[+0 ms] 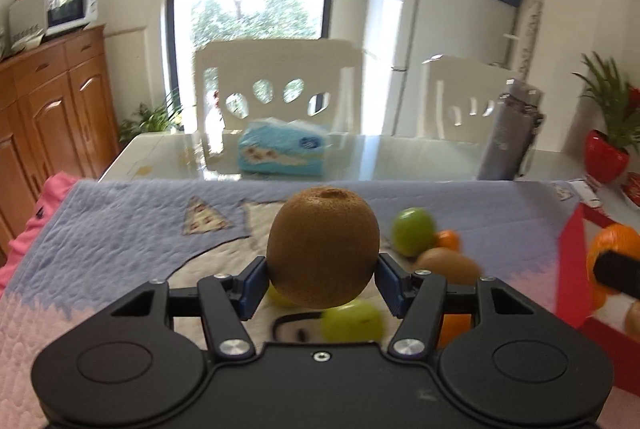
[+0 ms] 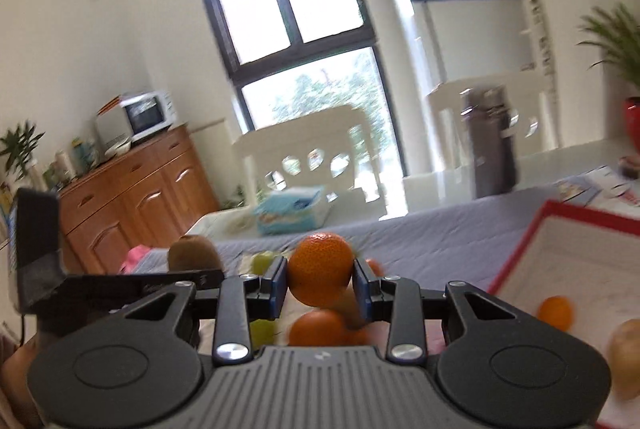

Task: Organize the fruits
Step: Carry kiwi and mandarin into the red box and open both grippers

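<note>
Kiwi (image 1: 322,245) in left jaws, orange (image 2: 320,274) in right

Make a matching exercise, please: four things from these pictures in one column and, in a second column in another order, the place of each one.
Things
1. kiwi
2. mandarin
3. tissue pack
4. microwave

Places
A. on the wooden cabinet
B. between the fingers of the right gripper
C. on the glass table, beyond the quilt
D. between the fingers of the left gripper

Pairs: 1-D, 2-B, 3-C, 4-A
</note>
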`<state>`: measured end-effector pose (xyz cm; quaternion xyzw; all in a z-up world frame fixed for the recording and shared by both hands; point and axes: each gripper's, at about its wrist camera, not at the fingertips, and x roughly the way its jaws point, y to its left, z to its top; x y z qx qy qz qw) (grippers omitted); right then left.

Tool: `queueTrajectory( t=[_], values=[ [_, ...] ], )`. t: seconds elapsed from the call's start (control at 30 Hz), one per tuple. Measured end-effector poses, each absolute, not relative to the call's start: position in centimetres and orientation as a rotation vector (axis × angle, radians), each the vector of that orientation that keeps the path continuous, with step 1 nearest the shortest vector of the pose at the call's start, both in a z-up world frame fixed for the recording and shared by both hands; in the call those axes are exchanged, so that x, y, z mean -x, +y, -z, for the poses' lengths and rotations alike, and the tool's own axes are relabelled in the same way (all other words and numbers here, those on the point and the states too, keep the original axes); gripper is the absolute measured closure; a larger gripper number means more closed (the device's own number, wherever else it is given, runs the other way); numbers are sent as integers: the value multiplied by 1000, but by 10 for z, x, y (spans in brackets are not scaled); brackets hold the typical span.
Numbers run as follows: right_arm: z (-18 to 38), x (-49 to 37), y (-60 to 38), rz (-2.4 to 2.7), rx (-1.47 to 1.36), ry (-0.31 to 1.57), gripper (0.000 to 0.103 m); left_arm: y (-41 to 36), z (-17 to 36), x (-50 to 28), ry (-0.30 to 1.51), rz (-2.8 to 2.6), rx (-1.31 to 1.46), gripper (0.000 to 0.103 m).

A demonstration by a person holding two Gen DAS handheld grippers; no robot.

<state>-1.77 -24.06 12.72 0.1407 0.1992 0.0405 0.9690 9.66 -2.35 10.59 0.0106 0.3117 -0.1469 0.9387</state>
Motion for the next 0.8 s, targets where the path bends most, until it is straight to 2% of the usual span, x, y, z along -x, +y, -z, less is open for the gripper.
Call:
queueTrajectory(
  t=[0.37, 0.8],
  values=[
    [-131, 49, -361, 158, -381, 351, 66, -122, -132, -73, 591, 510, -92, 33],
    [-91, 62, -445, 374, -423, 482, 66, -246, -120, -48, 627, 740, -203, 33]
  ],
)
